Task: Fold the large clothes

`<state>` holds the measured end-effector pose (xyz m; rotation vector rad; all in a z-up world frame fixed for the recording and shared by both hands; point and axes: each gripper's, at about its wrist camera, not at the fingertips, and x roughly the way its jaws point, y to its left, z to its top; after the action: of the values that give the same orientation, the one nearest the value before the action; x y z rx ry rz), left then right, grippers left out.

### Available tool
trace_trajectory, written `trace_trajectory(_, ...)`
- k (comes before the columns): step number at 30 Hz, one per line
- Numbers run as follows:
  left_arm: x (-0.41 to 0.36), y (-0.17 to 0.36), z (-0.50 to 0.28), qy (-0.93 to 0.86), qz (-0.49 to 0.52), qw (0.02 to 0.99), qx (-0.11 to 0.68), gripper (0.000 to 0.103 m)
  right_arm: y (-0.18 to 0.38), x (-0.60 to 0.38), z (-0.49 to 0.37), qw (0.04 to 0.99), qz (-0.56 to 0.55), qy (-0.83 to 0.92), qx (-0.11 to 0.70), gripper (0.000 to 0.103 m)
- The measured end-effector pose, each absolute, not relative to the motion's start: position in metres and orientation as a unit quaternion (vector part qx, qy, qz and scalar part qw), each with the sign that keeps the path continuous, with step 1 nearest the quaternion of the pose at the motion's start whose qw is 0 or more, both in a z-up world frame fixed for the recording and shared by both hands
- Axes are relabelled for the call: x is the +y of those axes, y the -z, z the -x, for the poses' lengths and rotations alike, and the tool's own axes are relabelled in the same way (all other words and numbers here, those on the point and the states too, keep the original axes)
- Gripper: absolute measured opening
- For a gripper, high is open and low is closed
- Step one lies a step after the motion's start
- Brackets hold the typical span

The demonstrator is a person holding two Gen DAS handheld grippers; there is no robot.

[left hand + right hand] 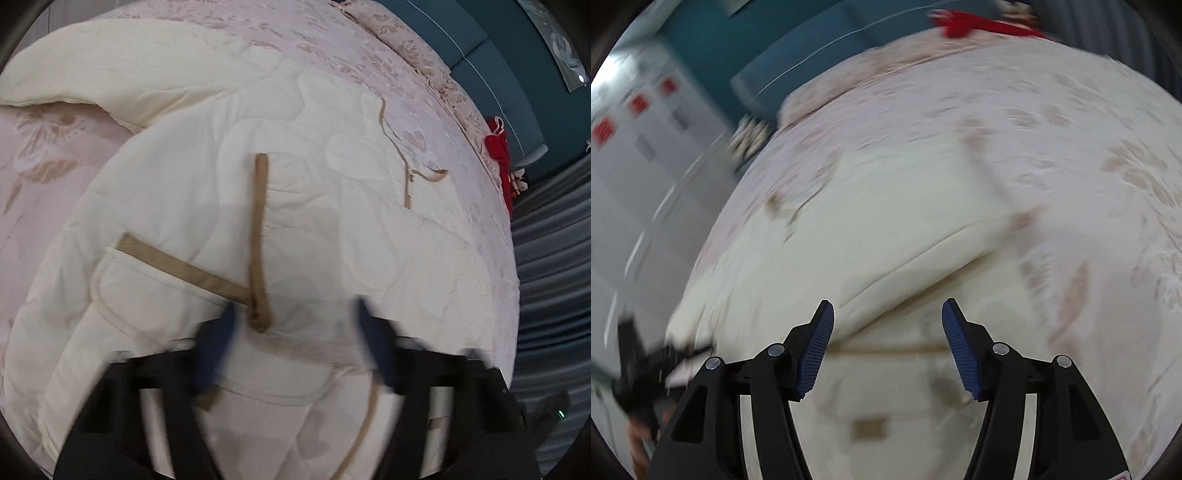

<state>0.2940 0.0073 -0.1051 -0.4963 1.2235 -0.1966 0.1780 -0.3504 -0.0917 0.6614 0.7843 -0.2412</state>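
Observation:
A large cream quilted garment (229, 206) with tan trim bands (258, 229) lies spread and partly folded on a pink floral bed. My left gripper (295, 321) is open and empty, hovering just above the garment near a tan band. In the right wrist view the same cream garment (886, 229) lies below with a folded edge running across. My right gripper (888, 325) is open and empty above it. The view is motion-blurred. The other gripper (646, 369) shows dark at the lower left edge.
The pink floral bedspread (48, 147) surrounds the garment. A teal headboard (461, 37) stands at the far end, with a red item (498, 147) beside it. Grey curtains (554, 258) hang at the right. A pale cabinet (635, 140) with red marks stands at the left.

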Motion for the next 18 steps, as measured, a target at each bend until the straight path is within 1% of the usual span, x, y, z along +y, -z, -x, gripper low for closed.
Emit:
trace_trajectory(2, 0.008, 0.096, -0.296, 0.086, 0.223, 0.794, 0.559, 0.029, 0.100, -0.377, -0.192, 0.854, -0.343, 0.133, 0.367, 0.060)
trace_trajectory(3, 0.007, 0.089, -0.297, 0.086, 0.209, 0.803, 0.552, 0.013, 0.103, -0.383, -0.196, 0.853, -0.350, 0.137, 0.363, 0.060)
trace_trajectory(7, 0.011, 0.057, -0.305, 0.089, 0.179, 0.834, 0.514, 0.008, 0.117, -0.405, -0.213, 0.843, -0.370, 0.151, 0.359, 0.059)
trace_trajectory(9, 0.012, 0.039, -0.310, 0.088, 0.166, 0.852, 0.489, 0.008, 0.119, -0.409, -0.216, 0.840, -0.380, 0.147, 0.358, 0.053)
trace_trajectory(10, 0.014, 0.028, -0.313, 0.089, 0.159, 0.861, 0.475, 0.008, 0.120, -0.409, -0.218, 0.838, -0.385, 0.144, 0.360, 0.037)
trace_trajectory(11, 0.017, 0.021, -0.315, 0.088, 0.155, 0.867, 0.465, 0.008, 0.119, -0.408, -0.222, 0.835, -0.389, 0.140, 0.363, 0.013)
trace_trajectory(13, 0.021, 0.005, -0.320, 0.088, 0.146, 0.879, 0.445, 0.008, 0.112, -0.408, -0.230, 0.837, -0.396, 0.122, 0.357, 0.006)
trace_trajectory(15, 0.024, -0.004, -0.325, 0.087, 0.136, 0.887, 0.432, 0.008, 0.087, -0.403, -0.228, 0.859, -0.379, 0.116, 0.324, 0.005)
trace_trajectory(18, 0.032, 0.014, -0.317, 0.072, 0.121, 0.885, 0.445, 0.008, 0.060, -0.392, -0.215, 0.887, -0.349, 0.111, 0.281, 0.005)
